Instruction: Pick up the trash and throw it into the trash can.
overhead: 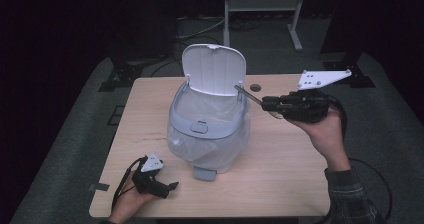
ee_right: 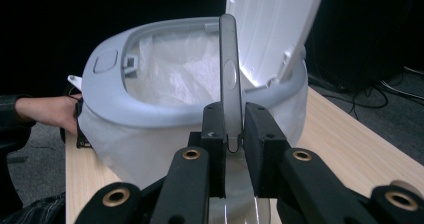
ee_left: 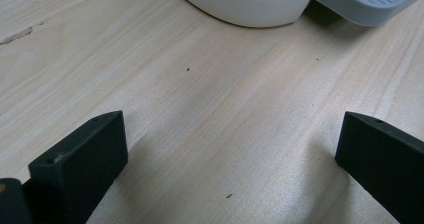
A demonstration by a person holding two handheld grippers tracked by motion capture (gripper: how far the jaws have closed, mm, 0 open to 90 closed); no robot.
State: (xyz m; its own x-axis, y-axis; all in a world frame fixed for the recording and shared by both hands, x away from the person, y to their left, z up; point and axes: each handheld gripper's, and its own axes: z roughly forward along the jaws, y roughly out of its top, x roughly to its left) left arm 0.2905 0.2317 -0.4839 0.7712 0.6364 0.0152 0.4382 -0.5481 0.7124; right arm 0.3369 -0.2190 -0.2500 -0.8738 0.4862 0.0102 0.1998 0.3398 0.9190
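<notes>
A white and grey pedal bin [overhead: 207,129] stands mid-table with its lid [overhead: 212,69] raised and a clear bag lining it. To the bin's right, above the table, my right gripper [overhead: 267,103] is shut on a slim grey utensil [overhead: 247,94] whose free end points at the bin's rim. In the right gripper view the pads [ee_right: 215,134] pinch the utensil [ee_right: 229,69] upright in front of the bin [ee_right: 150,119] and lid [ee_right: 270,24]. My left gripper [overhead: 169,189] rests on the table at the front left, open [ee_left: 230,149], with nothing between its fingers.
The bin's grey pedal [overhead: 204,173] juts toward the front edge; the left gripper view shows the pedal [ee_left: 365,4] beside the bin's base [ee_left: 250,4]. A cable hole [overhead: 255,87] sits at the table's back edge. A metal frame [overhead: 260,4] stands beyond the table.
</notes>
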